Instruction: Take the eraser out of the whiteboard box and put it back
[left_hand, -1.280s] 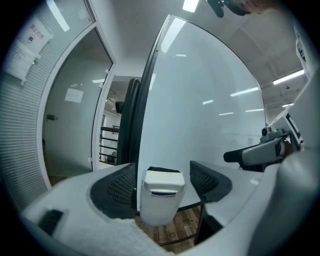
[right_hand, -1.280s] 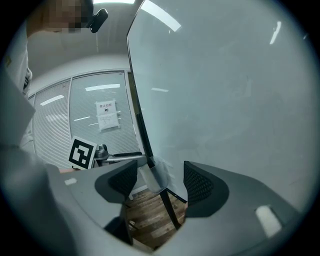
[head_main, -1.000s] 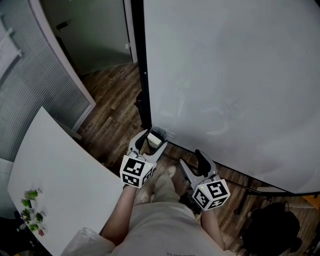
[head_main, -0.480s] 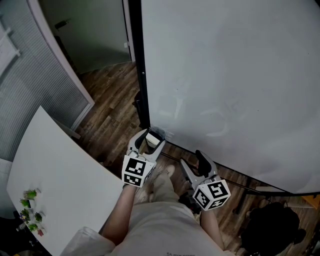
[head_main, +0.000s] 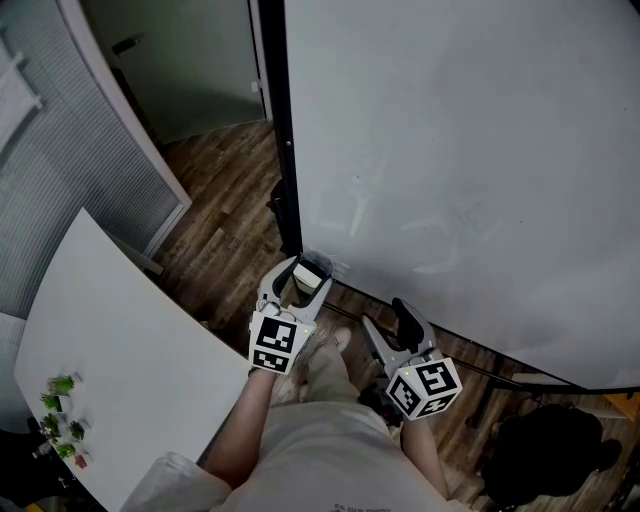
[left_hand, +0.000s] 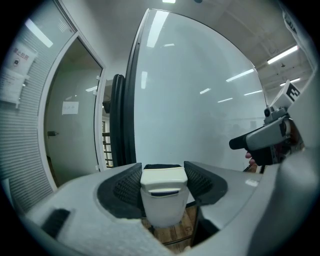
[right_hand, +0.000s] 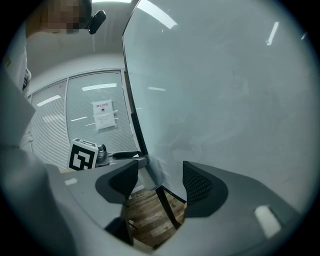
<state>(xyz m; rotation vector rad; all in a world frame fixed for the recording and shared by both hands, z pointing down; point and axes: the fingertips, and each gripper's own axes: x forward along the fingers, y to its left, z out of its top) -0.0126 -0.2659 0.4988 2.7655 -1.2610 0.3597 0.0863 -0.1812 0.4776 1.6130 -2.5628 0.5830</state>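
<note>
Closing around the eraser (left_hand: 164, 180), your left hand-held gripper (head_main: 297, 280) has a pad just beside each of its sides but no firm pinch that I can see, and the eraser looks still seated in the box (right_hand: 152, 172) at the lower left corner of the whiteboard (head_main: 460, 150). By my reading the taking-out is only beginning, so the lift and the return are both left. Your right hand-held gripper (right_hand: 159, 182) hangs to the right, jaws spread and empty; the box seems to hold nothing besides the eraser.
</note>
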